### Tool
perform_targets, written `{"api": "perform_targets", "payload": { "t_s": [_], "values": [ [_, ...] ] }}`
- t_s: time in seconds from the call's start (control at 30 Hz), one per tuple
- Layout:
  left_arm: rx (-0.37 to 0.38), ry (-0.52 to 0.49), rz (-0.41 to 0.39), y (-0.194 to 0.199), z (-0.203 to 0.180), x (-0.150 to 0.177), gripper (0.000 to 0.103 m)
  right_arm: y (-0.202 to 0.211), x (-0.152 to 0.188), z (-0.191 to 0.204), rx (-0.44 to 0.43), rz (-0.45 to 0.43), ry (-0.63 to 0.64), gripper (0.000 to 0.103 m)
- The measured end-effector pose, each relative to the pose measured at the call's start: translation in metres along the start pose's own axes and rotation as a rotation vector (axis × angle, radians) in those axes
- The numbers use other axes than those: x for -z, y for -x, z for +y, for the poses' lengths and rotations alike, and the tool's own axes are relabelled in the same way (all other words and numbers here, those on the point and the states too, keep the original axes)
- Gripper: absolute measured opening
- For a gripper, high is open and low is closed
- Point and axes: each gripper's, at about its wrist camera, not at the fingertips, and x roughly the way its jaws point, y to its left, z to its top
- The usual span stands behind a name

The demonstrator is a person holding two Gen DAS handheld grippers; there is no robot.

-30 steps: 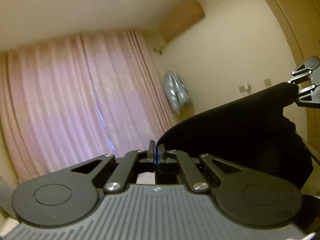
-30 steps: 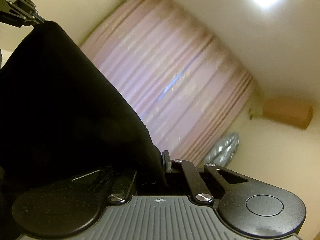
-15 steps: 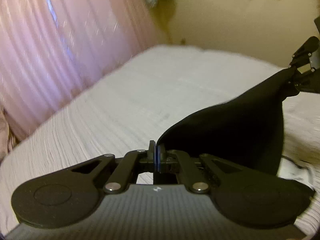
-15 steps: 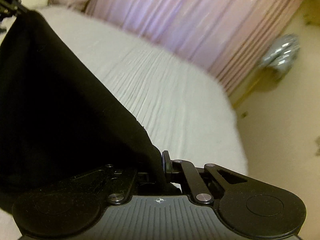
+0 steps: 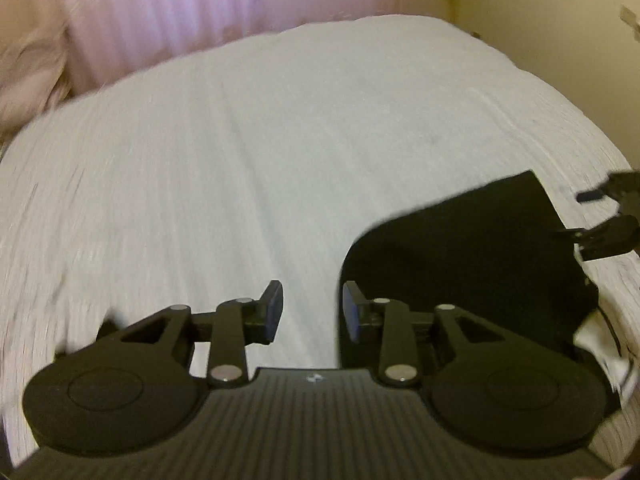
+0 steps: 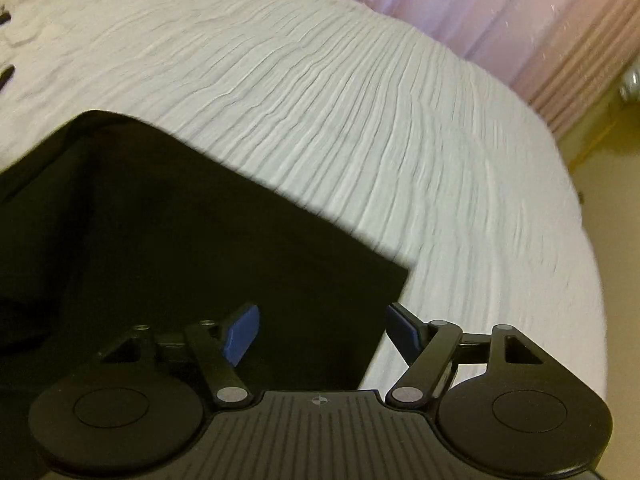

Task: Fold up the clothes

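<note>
Both jaws have just been opening. The left hand-held gripper [image 5: 308, 312] is standing open with only bed [image 5: 248, 160] between its pads; the garment [image 5: 472, 256] is lying at its 3 o'clock. The right hand-held gripper [image 6: 322, 332] is gaping wide over the garment's corner, no longer pinching it. A second ago both were lifting it high; now it is lying released on the bed, probably ready for folding.
</note>
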Motion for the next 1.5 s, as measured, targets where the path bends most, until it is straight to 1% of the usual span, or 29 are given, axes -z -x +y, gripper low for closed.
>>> {"api": "perform_targets", "payload": {
  "t_s": [0.03,0.07,0.1,0.13,0.2,0.27,0.3,0.37,0.4,0.47,0.53,0.6,0.63,0.67,0.7,0.73,0.77,0.83,0.9,0.97,1.1,1.2,1.23,1.27,1.3,1.33,1.37,1.43,1.5],
  "values": [
    [-0.003,0.027,0.011,0.014,0.013,0.017,0.032,0.01,0.003,0.007,-0.01,0.007,-0.037,0.073],
    [-0.013,0.056,0.03,0.026,0.026,0.046,0.033,0.022,0.001,0.012,-0.031,0.004,-0.082,0.073],
    [-0.001,0.086,0.055,0.034,0.035,0.072,0.034,0.034,-0.001,0.017,-0.051,0.001,-0.127,0.073],
    [0.012,0.116,0.081,0.041,0.044,0.098,0.034,0.055,0.003,0.03,-0.072,-0.007,-0.154,0.073],
    [0.061,0.147,0.128,0.051,0.058,0.145,0.034,0.088,0.026,0.064,-0.106,-0.046,-0.192,0.073],
    [0.104,0.145,0.19,0.06,0.061,0.189,0.034,0.127,0.043,0.103,-0.233,-0.078,-0.209,0.073],
    [0.125,0.133,0.211,0.066,0.061,0.211,0.034,0.139,0.052,0.128,-0.33,-0.059,-0.215,0.073],
    [0.153,0.122,0.234,0.073,0.061,0.237,0.035,0.162,0.07,0.177,-0.522,-0.02,-0.224,0.073],
    [0.167,0.117,0.245,0.077,0.062,0.25,0.036,0.163,0.077,0.203,-0.588,0.024,-0.216,0.073],
    [0.18,0.117,0.248,0.085,0.065,0.265,0.038,0.151,0.087,0.245,-0.624,0.109,-0.201,0.073],
    [0.191,0.111,0.253,0.095,0.07,0.278,0.038,0.135,0.098,0.267,-0.623,0.182,-0.204,0.073],
    [0.193,0.103,0.24,0.106,0.073,0.282,0.038,0.12,0.108,0.289,-0.621,0.255,-0.206,0.073],
    [0.192,0.104,0.235,0.107,0.075,0.279,0.039,0.112,0.113,0.299,-0.622,0.29,-0.21,0.063],
    [0.179,0.111,0.225,0.109,0.079,0.278,0.039,0.113,0.115,0.299,-0.648,0.302,-0.255,0.042],
    [0.165,0.119,0.216,0.111,0.084,0.276,0.039,0.114,0.113,0.295,-0.674,0.32,-0.314,0.003],
    [0.149,0.132,0.205,0.114,0.089,0.273,0.039,0.119,0.11,0.29,-0.69,0.329,-0.368,0.003],
    [0.129,0.15,0.193,0.118,0.096,0.272,0.039,0.128,0.104,0.283,-0.727,0.326,-0.413,0.003],
    [0.075,0.185,0.16,0.127,0.113,0.268,0.039,0.152,0.079,0.274,-0.805,0.27,-0.453,0.002],
    [0.027,0.225,0.117,0.14,0.132,0.265,0.039,0.176,0.037,0.266,-0.871,0.193,-0.462,0.002],
    [-0.033,0.274,0.079,0.153,0.148,0.267,0.039,0.193,-0.022,0.262,-0.92,0.082,-0.449,0.002],
    [-0.121,0.393,0.042,0.174,0.177,0.278,0.039,0.213,-0.156,0.273,-0.988,-0.121,-0.42,0.002],
    [-0.147,0.434,0.036,0.184,0.18,0.29,0.039,0.189,-0.266,0.297,-0.995,-0.221,-0.403,0.003],
    [-0.148,0.43,0.044,0.185,0.178,0.294,0.039,0.175,-0.286,0.308,-0.965,-0.213,-0.393,0.003],
    [-0.148,0.427,0.052,0.185,0.176,0.297,0.039,0.16,-0.306,0.319,-0.934,-0.204,-0.383,0.004],
    [-0.149,0.423,0.06,0.186,0.173,0.301,0.039,0.146,-0.327,0.331,-0.903,-0.195,-0.373,0.03],
    [-0.142,0.419,0.066,0.184,0.17,0.304,0.039,0.132,-0.347,0.342,-0.872,-0.186,-0.363,0.078],
    [-0.132,0.415,0.069,0.182,0.167,0.306,0.039,0.118,-0.366,0.352,-0.842,-0.179,-0.353,0.089],
    [-0.113,0.392,0.081,0.173,0.163,0.308,0.039,0.116,-0.356,0.353,-0.802,-0.226,-0.329,0.09],
    [-0.091,0.346,0.087,0.16,0.16,0.305,0.039,0.116,-0.325,0.35,-0.782,-0.214,-0.306,0.09]
  ]
}}
